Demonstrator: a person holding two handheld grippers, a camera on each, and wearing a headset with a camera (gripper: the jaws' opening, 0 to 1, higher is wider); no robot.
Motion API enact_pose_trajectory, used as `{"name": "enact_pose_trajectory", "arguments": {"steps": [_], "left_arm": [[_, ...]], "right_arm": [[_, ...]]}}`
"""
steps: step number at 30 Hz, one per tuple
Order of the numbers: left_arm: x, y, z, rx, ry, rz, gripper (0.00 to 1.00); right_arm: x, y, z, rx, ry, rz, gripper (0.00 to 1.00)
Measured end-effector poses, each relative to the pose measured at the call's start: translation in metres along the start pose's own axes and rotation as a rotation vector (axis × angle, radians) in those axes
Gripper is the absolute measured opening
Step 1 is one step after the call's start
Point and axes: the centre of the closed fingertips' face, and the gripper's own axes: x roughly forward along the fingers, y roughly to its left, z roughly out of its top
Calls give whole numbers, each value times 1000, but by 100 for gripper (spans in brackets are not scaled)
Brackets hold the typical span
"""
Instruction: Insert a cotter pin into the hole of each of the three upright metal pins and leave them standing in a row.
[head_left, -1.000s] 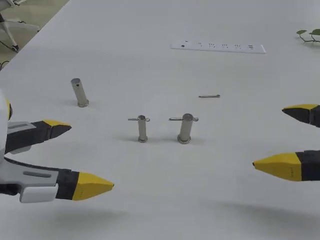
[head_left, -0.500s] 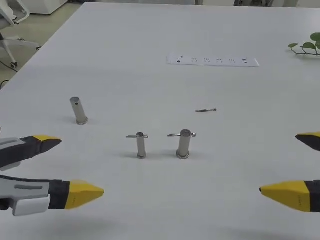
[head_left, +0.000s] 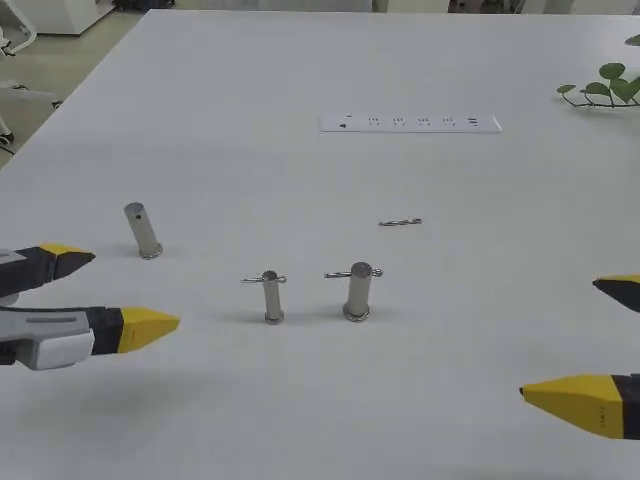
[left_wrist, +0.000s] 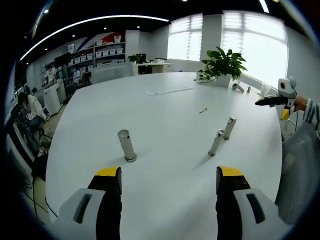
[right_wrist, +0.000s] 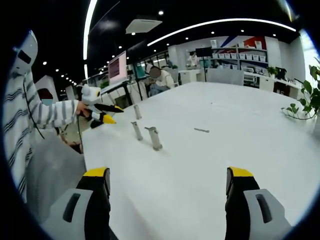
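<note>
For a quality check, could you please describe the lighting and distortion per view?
Head view: soft, even light; the thickest metal pin throws a faint shadow on the table. Left gripper view: fisheye curves the table's edge; windows overexposed. Right gripper view: same curving; bright light strips overhead.

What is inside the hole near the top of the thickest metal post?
A thin cotter pin runs crosswise through the thickest post, sticking out on both sides. The part inside the post is hidden.
</note>
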Motion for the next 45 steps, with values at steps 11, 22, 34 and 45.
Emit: {"name": "enact_pose_trajectory", "arguments": {"steps": [11,22,34,45], "left_arm": [[22,31,6,2,6,100,57],[42,42,5,7,47,101,42],[52,61,8,-104,47,200,30],[58,58,10,-264,19,230,19]], "right_arm": [[-3,-3,0,4,-5,-29,95],[-2,0,-9,14,10,-37,92],[-3,1,-10,15,13,-42,91],[-3,2,-12,25,12,-42,89]]}}
